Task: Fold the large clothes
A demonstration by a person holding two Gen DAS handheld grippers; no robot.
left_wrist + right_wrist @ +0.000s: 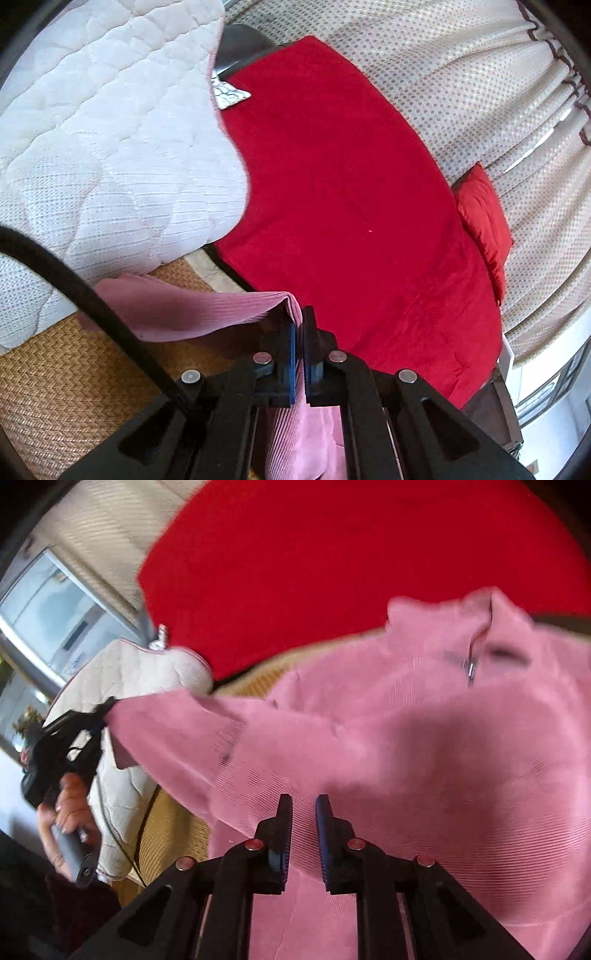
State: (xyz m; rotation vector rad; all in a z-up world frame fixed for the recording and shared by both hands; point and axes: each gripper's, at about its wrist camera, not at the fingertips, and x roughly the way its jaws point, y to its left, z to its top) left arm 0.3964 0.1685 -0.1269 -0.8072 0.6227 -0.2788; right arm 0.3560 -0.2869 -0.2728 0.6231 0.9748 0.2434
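- Garment: the pink top lies spread over the woven mat, beside the red blanket.
- Left gripper: pressed together, pinching the sleeve end and holding it off the mat.
- Right gripper: jaws slightly apart above the top's body, no cloth between them.
- Step in hand, as judged: folding the sleeve.
- Next move: carry the sleeve across the body; the right gripper could steady the cloth.
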